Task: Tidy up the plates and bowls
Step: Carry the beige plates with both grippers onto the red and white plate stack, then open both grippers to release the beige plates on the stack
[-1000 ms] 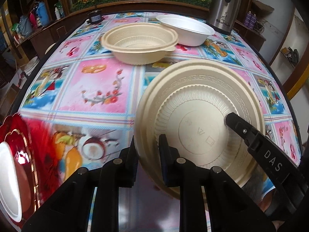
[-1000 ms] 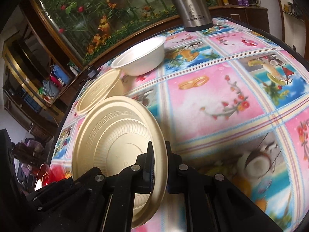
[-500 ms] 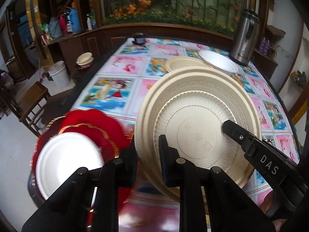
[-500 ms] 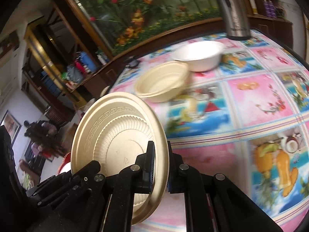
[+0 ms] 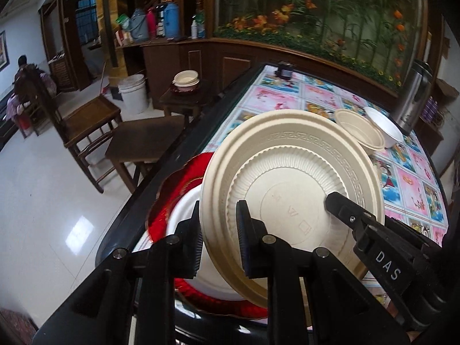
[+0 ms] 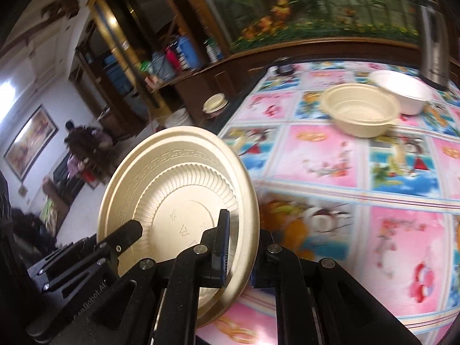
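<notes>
A beige ribbed plate [image 5: 287, 189] [image 6: 178, 189] hangs tilted on edge, its underside facing both cameras. My left gripper [image 5: 218, 212] is shut on the plate's near-left rim. My right gripper [image 6: 243, 230] is shut on the opposite rim, and one of its fingers [image 5: 339, 201] crosses the plate's underside. Beneath the plate a white plate [image 5: 184, 215] rests on a red gold-edged plate [image 5: 172, 189] at the table's corner. A beige bowl [image 5: 359, 128] [image 6: 359, 109] and a white bowl [image 5: 386, 126] [image 6: 402, 86] stand further back on the table.
The patterned tablecloth [image 6: 316, 149] covers the table, whose dark edge [image 5: 161, 178] runs beside the red plate. A steel thermos [image 5: 411, 97] stands at the back right. Off the table to the left are a wooden stool [image 5: 143, 141], a chair [image 5: 86, 115] and a seated person [image 5: 23, 86].
Both grippers have carried the beige plate to the left and a little upward, from over the tablecloth to above the red and white plates at the table's corner. The grip is unchanged.
</notes>
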Demonstrator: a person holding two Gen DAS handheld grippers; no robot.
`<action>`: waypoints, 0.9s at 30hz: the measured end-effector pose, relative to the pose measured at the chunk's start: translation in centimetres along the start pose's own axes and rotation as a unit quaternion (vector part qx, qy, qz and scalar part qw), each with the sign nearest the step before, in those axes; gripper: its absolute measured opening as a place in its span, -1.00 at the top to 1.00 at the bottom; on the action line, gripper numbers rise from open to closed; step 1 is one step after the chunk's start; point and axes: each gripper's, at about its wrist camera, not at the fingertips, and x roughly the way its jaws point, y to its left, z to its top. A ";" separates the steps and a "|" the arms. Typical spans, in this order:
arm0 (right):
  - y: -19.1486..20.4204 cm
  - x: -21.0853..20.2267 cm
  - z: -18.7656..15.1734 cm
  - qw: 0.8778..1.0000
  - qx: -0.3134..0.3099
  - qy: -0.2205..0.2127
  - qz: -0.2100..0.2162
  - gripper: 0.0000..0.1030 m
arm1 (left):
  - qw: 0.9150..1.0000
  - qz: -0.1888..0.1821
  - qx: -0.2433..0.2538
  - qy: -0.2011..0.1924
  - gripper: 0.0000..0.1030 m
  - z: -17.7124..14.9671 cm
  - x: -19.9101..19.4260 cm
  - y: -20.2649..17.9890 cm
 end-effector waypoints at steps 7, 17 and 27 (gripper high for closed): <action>2.2 2.6 -1.4 0.999 -0.023 0.024 0.001 0.80 | 1.000 0.007 -0.016 0.022 0.66 -1.1 1.4 2.1; 3.5 3.5 -2.3 0.998 -0.052 0.025 -0.012 0.74 | 0.999 0.001 -0.030 0.029 0.66 -1.5 1.4 3.3; 4.0 1.7 -1.4 0.995 -0.092 -0.028 -0.018 0.32 | 0.997 0.050 -0.053 -0.004 0.19 -0.9 0.0 4.6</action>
